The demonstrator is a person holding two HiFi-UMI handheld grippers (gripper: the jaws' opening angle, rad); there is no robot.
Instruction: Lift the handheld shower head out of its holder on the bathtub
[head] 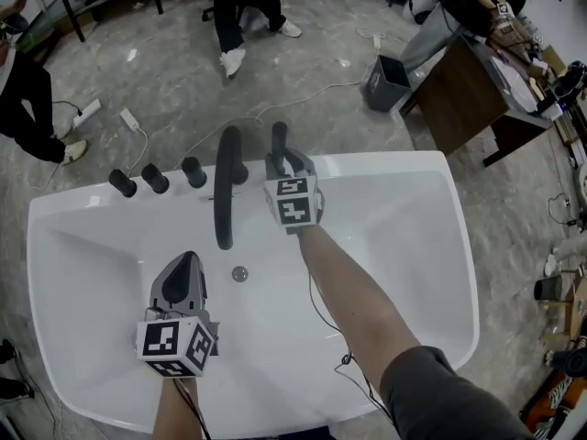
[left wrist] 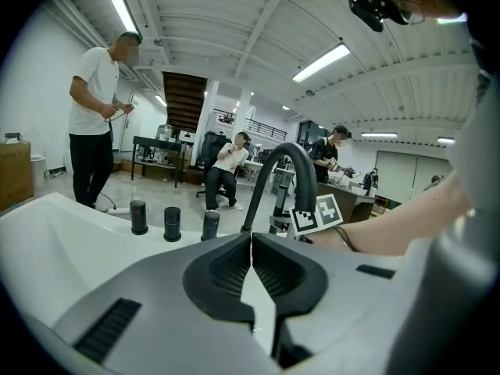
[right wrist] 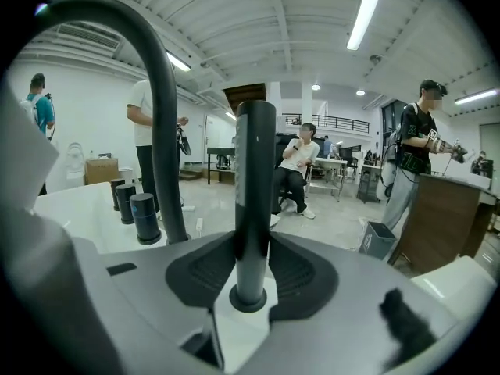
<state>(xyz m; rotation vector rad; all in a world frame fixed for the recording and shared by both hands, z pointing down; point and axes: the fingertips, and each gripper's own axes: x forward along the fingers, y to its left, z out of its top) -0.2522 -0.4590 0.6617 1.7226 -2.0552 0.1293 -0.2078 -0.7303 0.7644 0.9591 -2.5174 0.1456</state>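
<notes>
The handheld shower head is a slim black wand standing upright in its round holder on the far rim of the white bathtub. My right gripper reaches to that rim, and its jaws press on both sides of the shower head just above the holder. In its own view the right gripper has the wand dead centre. My left gripper hovers over the tub's inside, left of the drain. The left gripper has its jaws together with nothing between them.
A tall black curved spout stands just left of the shower head, with three black knobs further left on the rim. Beyond the tub are floor cables, a black bin, a brown desk and several people.
</notes>
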